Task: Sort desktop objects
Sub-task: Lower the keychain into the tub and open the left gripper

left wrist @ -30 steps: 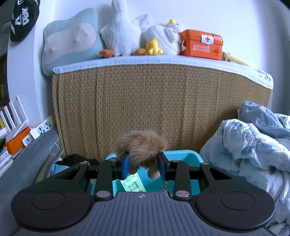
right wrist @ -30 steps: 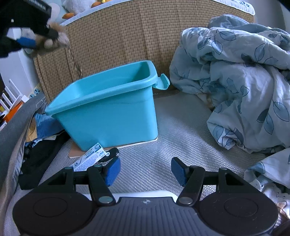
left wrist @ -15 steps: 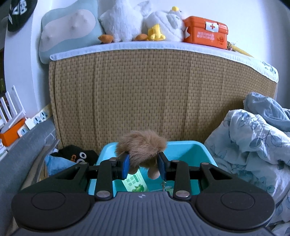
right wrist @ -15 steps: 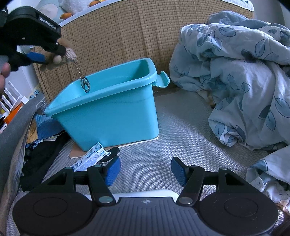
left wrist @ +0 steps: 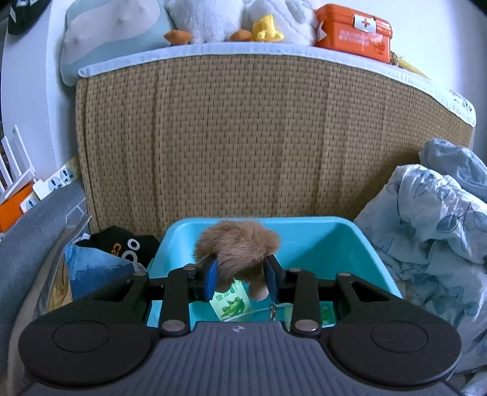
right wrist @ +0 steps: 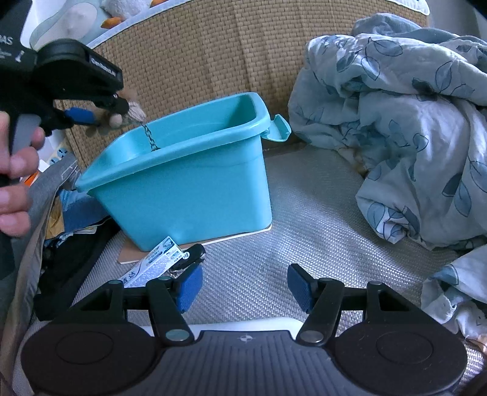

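Observation:
My left gripper point(left wrist: 240, 278) is shut on a brown furry plush keychain point(left wrist: 239, 248) and holds it over the teal plastic bin point(left wrist: 365, 243). Its metal chain point(right wrist: 149, 137) hangs down past the bin's rim point(right wrist: 182, 143). A green packet point(left wrist: 232, 306) lies inside the bin. In the right wrist view the left gripper point(right wrist: 100, 117) is at the upper left above the bin. My right gripper point(right wrist: 243, 288) is open and empty, low over the woven mat point(right wrist: 304, 219) in front of the bin. A white printed packet point(right wrist: 155, 265) lies by its left finger.
A woven brown headboard point(left wrist: 243, 137) stands behind the bin, with plush toys point(left wrist: 213, 18) and an orange first-aid box point(left wrist: 353, 29) on top. A crumpled blue leaf-print blanket point(right wrist: 395, 121) fills the right. Dark clothes and a blue bag point(left wrist: 100, 265) lie left of the bin.
My left gripper has come down and forward with the plush keychain, so the bin's inside now shows below it and the chain dips past the rim. The right gripper has stayed still.

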